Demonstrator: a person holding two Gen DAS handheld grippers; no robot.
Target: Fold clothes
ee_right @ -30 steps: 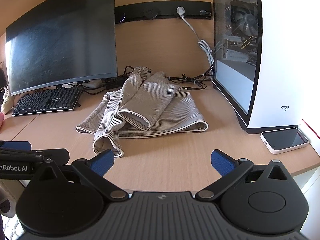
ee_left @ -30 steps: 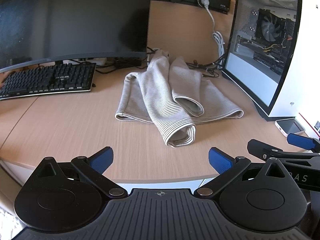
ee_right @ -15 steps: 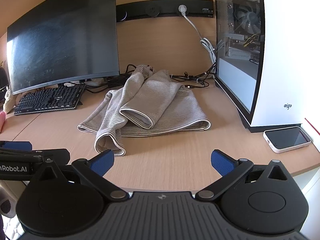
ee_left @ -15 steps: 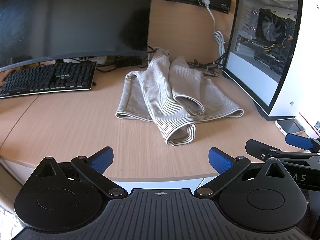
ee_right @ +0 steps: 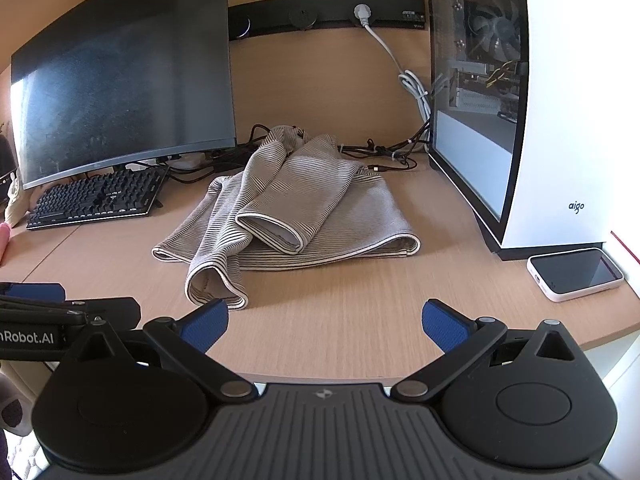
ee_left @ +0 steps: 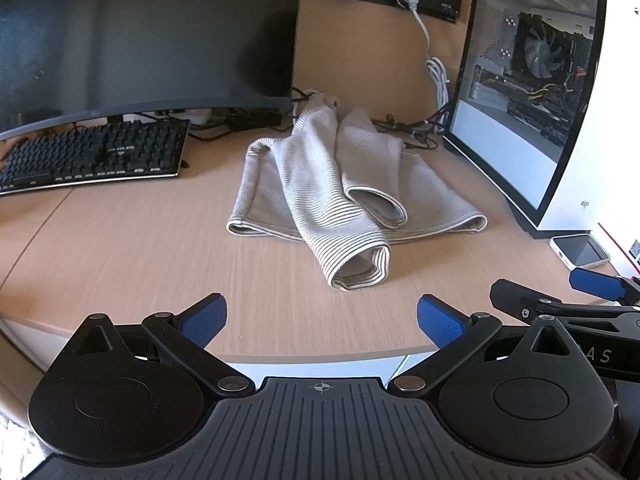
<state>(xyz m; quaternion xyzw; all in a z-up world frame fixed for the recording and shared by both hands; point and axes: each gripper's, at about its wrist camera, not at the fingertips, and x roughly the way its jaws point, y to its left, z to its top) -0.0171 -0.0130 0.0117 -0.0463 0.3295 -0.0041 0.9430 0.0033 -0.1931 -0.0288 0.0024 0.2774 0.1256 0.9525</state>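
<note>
A grey striped garment (ee_left: 344,188) lies on the wooden desk (ee_left: 140,248), both sleeves folded over its body; one sleeve cuff (ee_left: 360,268) points toward the front edge. The same garment (ee_right: 288,208) shows in the right wrist view with that cuff (ee_right: 216,284) nearest. My left gripper (ee_left: 320,318) hovers open at the desk's front edge, short of the cuff, nothing between its blue pads. My right gripper (ee_right: 325,322) is open too, over the front edge, its left pad close to the cuff. Each gripper's fingers appear at the side of the other's view.
A curved dark monitor (ee_left: 140,36) and a black keyboard (ee_left: 92,156) stand at the left. A white PC case (ee_right: 560,112) with a glass side stands at the right, a phone (ee_right: 576,274) lying beside it. Cables (ee_right: 380,152) run along the back wall.
Both grippers have crept slightly forward toward the garment, the right one more. Both stay open. The garment has not moved.
</note>
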